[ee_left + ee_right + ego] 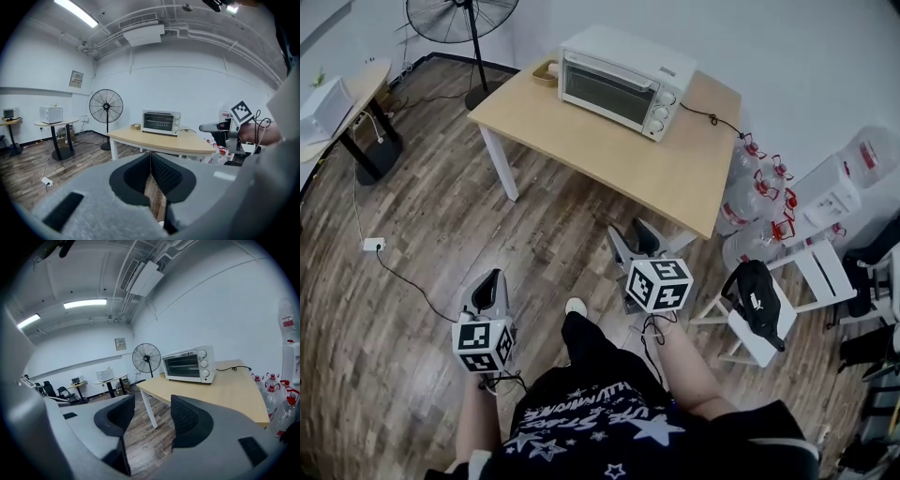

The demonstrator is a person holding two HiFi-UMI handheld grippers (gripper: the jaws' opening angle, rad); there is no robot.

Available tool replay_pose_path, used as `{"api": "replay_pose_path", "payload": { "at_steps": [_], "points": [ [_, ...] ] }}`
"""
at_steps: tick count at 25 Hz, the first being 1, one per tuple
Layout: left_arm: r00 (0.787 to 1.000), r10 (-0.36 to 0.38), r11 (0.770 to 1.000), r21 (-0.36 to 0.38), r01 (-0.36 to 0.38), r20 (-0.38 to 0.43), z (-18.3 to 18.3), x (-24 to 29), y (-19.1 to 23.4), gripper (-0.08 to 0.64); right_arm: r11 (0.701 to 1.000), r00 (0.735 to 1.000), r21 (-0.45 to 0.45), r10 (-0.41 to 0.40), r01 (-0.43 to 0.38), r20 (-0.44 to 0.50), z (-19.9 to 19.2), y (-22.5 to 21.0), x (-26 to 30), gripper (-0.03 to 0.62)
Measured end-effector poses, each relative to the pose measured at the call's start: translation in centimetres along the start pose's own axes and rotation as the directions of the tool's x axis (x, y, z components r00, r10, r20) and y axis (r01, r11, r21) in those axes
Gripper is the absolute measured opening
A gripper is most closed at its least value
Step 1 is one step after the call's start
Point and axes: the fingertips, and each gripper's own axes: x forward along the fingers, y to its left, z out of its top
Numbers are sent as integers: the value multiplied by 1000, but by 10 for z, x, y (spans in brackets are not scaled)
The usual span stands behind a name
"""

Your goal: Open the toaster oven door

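Note:
The white toaster oven [619, 82] stands at the far end of a light wooden table [675, 173], its glass door closed and three knobs on its right side. It also shows in the left gripper view as the toaster oven [161, 122] and in the right gripper view as the toaster oven [188, 365], well beyond the jaws in both. My left gripper [487, 289] hangs over the wooden floor, short of the table; its dark pads meet, so the left gripper [150, 159] is shut on nothing. My right gripper [636, 242] is near the table's front corner, and the right gripper [152, 411] stands open and empty.
A standing fan [461, 21] is behind the table's left end. Water bottles [759, 192] crowd its right side, beside a white chair with a black bag [757, 302]. A side table [358, 89] stands far left, with a power strip [373, 245] on the floor. The oven's cord [712, 118] trails right.

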Motion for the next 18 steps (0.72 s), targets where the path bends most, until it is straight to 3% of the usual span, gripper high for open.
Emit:
{"api": "replay_pose_path", "payload": {
  "at_steps": [11,18],
  "points": [
    [998,-64,996,68,62,16,77,137,16,21,995,998,89,-52,50,18,59,-78,103,230],
    [997,-79,993,94,76,26,105,199,14,21,989,997,132,-74,70,32,82,-123,150,230]
  ]
}}
